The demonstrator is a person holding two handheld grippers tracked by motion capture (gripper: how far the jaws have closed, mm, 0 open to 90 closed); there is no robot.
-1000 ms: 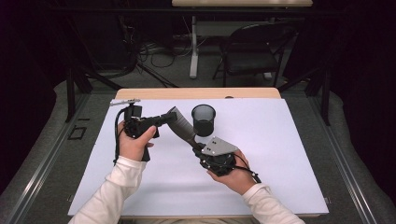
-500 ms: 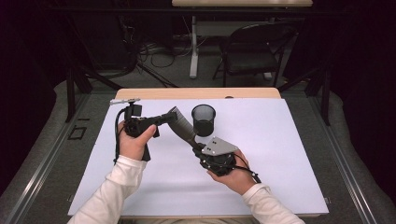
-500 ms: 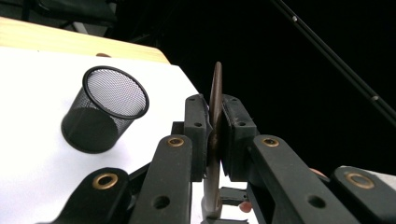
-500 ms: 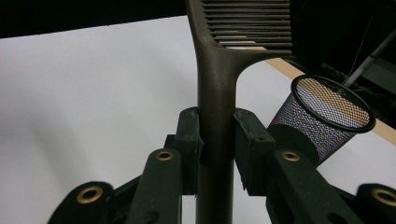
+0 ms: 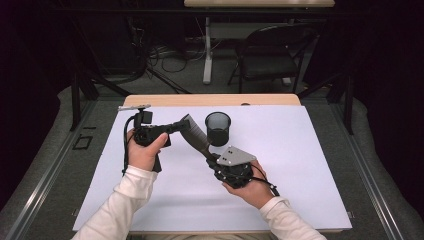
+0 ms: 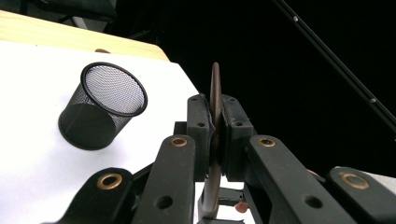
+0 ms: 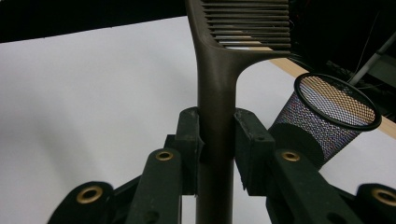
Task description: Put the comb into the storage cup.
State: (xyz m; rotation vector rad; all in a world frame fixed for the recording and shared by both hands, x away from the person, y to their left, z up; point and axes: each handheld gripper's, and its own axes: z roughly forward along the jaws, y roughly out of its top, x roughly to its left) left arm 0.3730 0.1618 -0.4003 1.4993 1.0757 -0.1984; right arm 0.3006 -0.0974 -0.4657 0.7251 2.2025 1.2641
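**Comb held at both ends, just short of the mesh cup**

Comb hung above the white table cover, clamped by both tools at once. The right gripper had its jaws closed on the handle, seen in the right gripper view as a brown shaft squeezed between the two pads. The left gripper had just drawn its jaws in onto the toothed end; in the left gripper view the comb stood edge-on between the pads, which pressed it from either side.

Its long axis ran from the right gripper, nearer the person, up and away toward the left gripper, slanting leftward in the high view. The black mesh pen cup stood upright just to the right of the comb's middle, close beside it but apart, and about equally near both grippers.

The cup looked empty: only mesh wall and dark floor showed through its open mouth. By my judgement, dropping the comb in would call for one gripper to let go and the other to tip the comb upright over the rim.
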